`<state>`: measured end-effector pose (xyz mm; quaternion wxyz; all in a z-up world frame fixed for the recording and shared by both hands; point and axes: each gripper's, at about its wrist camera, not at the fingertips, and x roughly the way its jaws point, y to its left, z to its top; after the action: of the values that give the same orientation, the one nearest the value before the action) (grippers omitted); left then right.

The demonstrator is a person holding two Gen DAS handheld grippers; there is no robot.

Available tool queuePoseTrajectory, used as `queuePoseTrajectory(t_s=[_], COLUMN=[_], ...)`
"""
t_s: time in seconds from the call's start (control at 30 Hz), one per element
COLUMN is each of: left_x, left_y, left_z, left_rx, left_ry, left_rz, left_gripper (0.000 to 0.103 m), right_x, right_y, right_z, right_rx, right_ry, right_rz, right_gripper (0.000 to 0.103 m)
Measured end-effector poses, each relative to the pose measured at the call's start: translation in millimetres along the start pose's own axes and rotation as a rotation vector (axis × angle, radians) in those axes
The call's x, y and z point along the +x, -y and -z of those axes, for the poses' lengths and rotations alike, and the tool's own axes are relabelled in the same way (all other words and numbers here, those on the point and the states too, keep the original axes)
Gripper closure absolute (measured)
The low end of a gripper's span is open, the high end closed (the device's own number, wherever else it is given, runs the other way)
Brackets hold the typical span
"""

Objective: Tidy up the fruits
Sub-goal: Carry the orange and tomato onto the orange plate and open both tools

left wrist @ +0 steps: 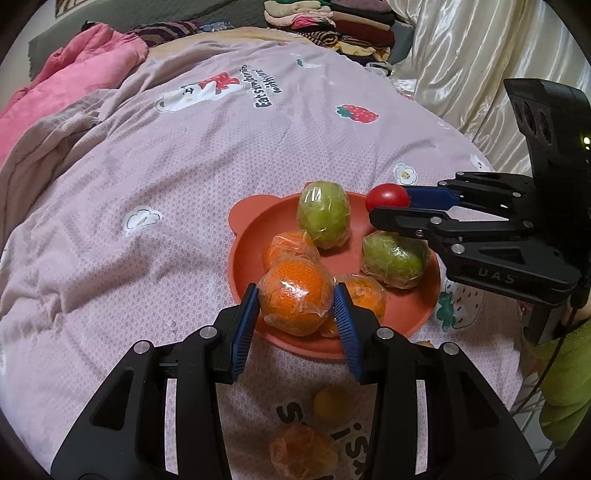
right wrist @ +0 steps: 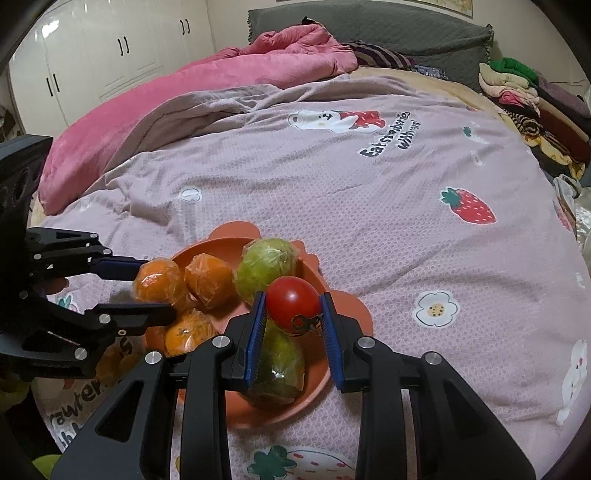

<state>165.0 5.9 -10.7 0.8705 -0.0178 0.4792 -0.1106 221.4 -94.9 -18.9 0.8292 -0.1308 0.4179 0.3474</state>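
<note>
Plate (left wrist: 424, 314) with three wrapped oranges (left wrist: 293, 295), one in left hand-held gripper (left wrist: 295, 301); two green fruits (left wrist: 324, 214); tomato (right wrist: 293, 302) in right hand-held gripper (right wrist: 291, 308)

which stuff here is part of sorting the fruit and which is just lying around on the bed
Part of the job:
- orange plate
- wrapped orange in the left hand-held gripper
- red tomato in the right hand-held gripper
- two wrapped green fruits on the plate
- loose wrapped orange off the plate

Just lying about:
- pink blanket
- folded clothes pile
- strawberry-print bedspread
</note>
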Motion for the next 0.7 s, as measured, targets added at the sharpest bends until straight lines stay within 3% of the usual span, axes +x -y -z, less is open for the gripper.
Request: queuePoseTrajectory(t_s=[0.7], left_x=[0.8], left_y=[-0.8], left_z=[0.8], left_rx=[-0.001], left_ry=[-0.002], left_rz=[-0.006], left_gripper=[0.07], right_x=[4.3], right_y=[-1.9], right_z=[0.9], right_rx=[0.004], right_ry=[-0.015], right_rz=[-0.006], right_gripper=[0.074])
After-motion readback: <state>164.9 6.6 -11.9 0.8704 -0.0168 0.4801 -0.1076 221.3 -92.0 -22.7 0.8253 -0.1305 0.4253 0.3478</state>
